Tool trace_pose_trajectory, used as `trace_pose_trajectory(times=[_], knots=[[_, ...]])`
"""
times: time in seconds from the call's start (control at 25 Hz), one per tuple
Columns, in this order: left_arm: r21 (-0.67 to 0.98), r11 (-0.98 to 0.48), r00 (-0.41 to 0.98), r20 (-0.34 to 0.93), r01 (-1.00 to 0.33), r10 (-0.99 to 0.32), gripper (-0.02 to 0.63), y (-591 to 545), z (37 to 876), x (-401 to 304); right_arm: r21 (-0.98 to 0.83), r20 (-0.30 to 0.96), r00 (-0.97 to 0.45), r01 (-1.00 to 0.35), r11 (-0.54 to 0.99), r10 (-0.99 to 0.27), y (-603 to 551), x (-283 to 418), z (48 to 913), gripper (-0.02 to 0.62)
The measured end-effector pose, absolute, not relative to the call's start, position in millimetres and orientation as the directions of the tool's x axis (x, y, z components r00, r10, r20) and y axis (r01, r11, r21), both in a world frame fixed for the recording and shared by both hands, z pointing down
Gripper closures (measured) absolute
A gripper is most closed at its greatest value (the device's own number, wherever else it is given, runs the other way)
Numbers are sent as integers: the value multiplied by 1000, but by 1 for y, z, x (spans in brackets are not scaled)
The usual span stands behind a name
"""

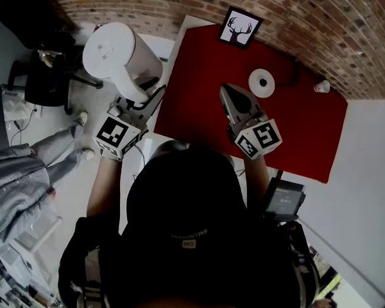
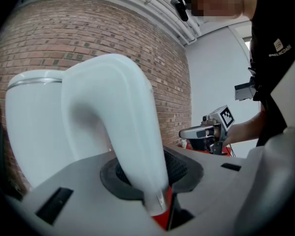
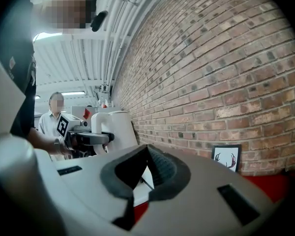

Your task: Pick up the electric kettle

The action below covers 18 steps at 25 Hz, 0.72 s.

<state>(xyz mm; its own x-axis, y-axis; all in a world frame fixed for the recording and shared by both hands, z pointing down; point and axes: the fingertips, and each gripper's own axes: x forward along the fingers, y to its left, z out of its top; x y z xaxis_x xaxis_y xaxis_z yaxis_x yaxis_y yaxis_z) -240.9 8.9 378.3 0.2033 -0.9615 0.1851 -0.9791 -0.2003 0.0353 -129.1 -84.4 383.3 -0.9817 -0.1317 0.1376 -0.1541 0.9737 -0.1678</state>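
The white electric kettle point(image 1: 119, 56) hangs in the air left of the red table point(image 1: 308, 133), over the floor. My left gripper point(image 1: 144, 98) is shut on its curved handle point(image 2: 132, 132), which fills the space between the jaws in the left gripper view; the kettle body point(image 2: 34, 127) stands upright beyond it. My right gripper point(image 1: 234, 98) hovers over the red table with its jaws together and nothing in them. From the right gripper view point(image 3: 145, 156) the kettle point(image 3: 113, 127) and the left gripper point(image 3: 96, 137) show at the left.
The kettle's round white base point(image 1: 262, 83) lies on the red table near the brick wall point(image 1: 295, 11). A framed deer picture point(image 1: 240, 28) leans at the back, and a small white object point(image 1: 321, 86) sits at the far right. A seated person point(image 1: 25, 165) and a black chair point(image 1: 45, 82) are on the left.
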Motion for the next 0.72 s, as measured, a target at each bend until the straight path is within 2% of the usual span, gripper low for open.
trace_pose_trajectory(times=[0.72], knots=[[41, -199, 203, 195, -979, -960, 509, 4, 384, -239, -178, 158, -976, -177, 968, -150, -91, -125, 392, 591]])
